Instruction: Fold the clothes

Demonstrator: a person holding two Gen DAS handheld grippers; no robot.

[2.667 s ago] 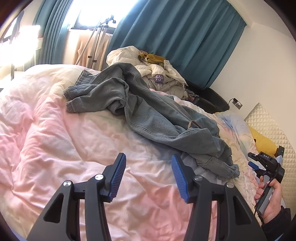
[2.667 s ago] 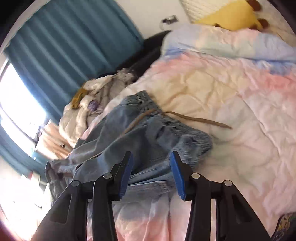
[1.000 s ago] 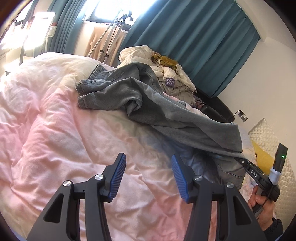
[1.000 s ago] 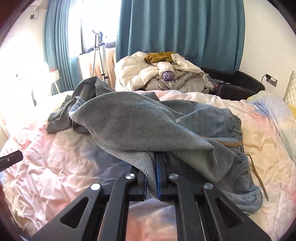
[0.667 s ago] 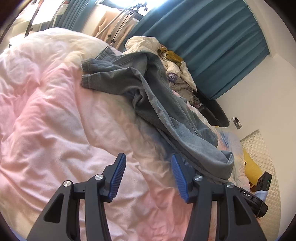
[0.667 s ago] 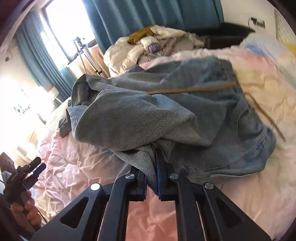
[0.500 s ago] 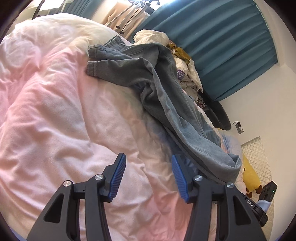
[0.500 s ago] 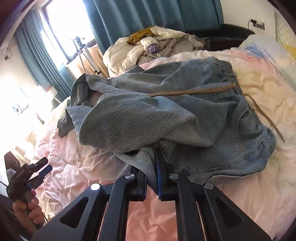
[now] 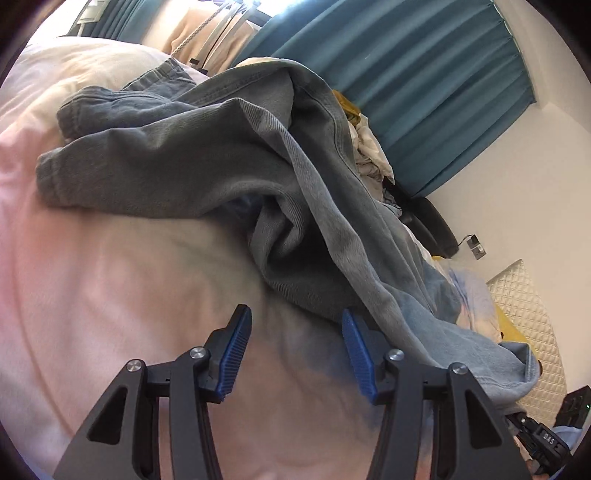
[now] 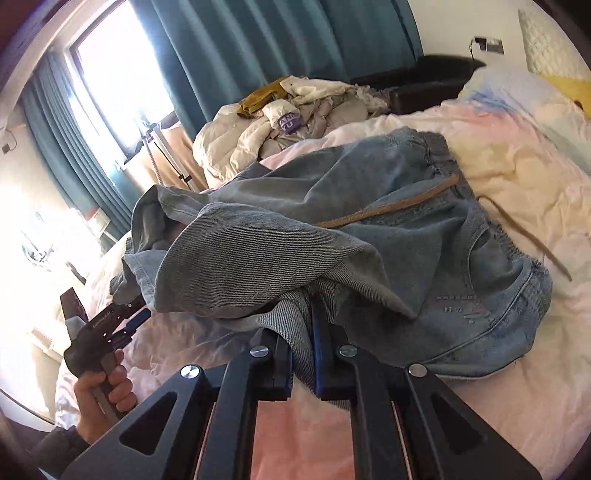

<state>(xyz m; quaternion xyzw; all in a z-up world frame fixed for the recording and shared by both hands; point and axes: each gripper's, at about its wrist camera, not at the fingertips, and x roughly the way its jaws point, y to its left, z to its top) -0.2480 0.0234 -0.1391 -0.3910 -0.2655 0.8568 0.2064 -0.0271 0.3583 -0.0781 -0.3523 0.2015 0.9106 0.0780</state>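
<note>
A pair of blue-grey jeans [image 9: 229, 155] lies crumpled across the pink duvet [image 9: 110, 280]. My left gripper [image 9: 293, 352] is open, low over the duvet, with nothing between its blue pads; the denim's near fold lies just beyond and over its right finger. My right gripper [image 10: 303, 350] is shut on a bunched fold of the jeans [image 10: 424, 236], lifting it so the cloth drapes over its fingers. A brown drawstring [image 10: 388, 210] trails from the waistband. In the right wrist view the left gripper [image 10: 129, 319] shows at far left, held by a hand [image 10: 107, 391].
A heap of pale clothes [image 10: 295, 118] lies at the bed's far side before teal curtains [image 10: 240, 48]. A black chair [image 10: 428, 77], a yellow cushion [image 10: 569, 88] and a quilted headboard [image 9: 528, 317] stand to the right. A drying rack [image 9: 221, 22] stands by the window.
My left gripper has moved down and in towards the jeans, which now fill its view. The right gripper has rolled a little, still clamped on the same fold.
</note>
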